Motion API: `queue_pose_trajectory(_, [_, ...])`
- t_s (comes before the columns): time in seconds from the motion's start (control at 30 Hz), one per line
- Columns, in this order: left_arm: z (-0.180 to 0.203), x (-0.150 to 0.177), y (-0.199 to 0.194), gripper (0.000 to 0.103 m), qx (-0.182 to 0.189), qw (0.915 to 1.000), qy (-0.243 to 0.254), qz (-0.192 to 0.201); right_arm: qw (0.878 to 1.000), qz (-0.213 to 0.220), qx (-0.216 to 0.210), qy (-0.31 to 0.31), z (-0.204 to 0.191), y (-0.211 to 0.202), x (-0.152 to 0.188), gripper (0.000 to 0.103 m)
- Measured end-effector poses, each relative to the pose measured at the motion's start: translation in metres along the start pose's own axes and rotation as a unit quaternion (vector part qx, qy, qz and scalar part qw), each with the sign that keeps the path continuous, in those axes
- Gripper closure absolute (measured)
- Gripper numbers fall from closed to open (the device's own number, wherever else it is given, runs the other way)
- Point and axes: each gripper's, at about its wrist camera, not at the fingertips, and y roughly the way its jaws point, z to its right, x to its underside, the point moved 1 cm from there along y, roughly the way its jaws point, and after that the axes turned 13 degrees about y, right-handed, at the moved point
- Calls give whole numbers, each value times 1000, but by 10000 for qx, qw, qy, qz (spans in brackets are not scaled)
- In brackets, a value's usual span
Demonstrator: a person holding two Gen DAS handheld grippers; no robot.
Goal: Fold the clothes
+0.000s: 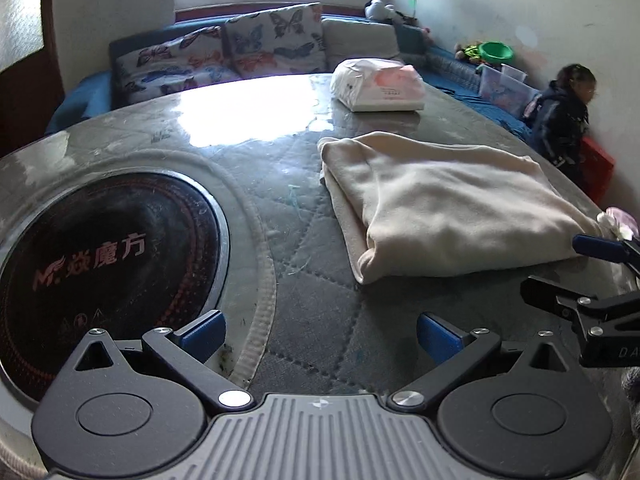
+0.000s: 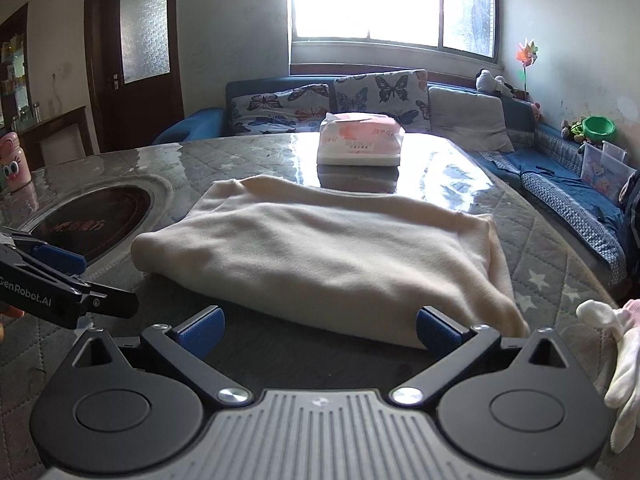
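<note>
A cream garment (image 1: 448,204) lies folded into a thick rectangle on the round table; it also shows in the right wrist view (image 2: 328,248). My left gripper (image 1: 320,336) is open and empty, over bare table to the left of and nearer than the garment. My right gripper (image 2: 320,332) is open and empty, its jaws wide apart just in front of the garment's near edge. The right gripper's fingers (image 1: 596,246) show at the right edge of the left wrist view. The left gripper's fingers (image 2: 60,258) show at the left edge of the right wrist view.
A black induction hob (image 1: 100,264) is set in the table's middle. A pink-and-white tissue pack (image 2: 360,144) sits at the far side. A white-and-pink cloth (image 2: 616,364) lies at the near right edge. A pink bottle (image 2: 16,160) stands far left. A child (image 1: 564,120) is by the sofa.
</note>
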Motion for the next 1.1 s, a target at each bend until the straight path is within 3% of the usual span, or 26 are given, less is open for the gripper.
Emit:
queue_pose_trajectory(0.4, [6, 17, -3, 0, -134, 9976, 336, 588, 10000, -52, -30, -31, -5, 4, 3, 0])
queue_pose_trajectory(1.1, [6, 17, -1, 0, -135, 9973, 344, 636, 9994, -240, 204, -134, -7, 14, 5, 0])
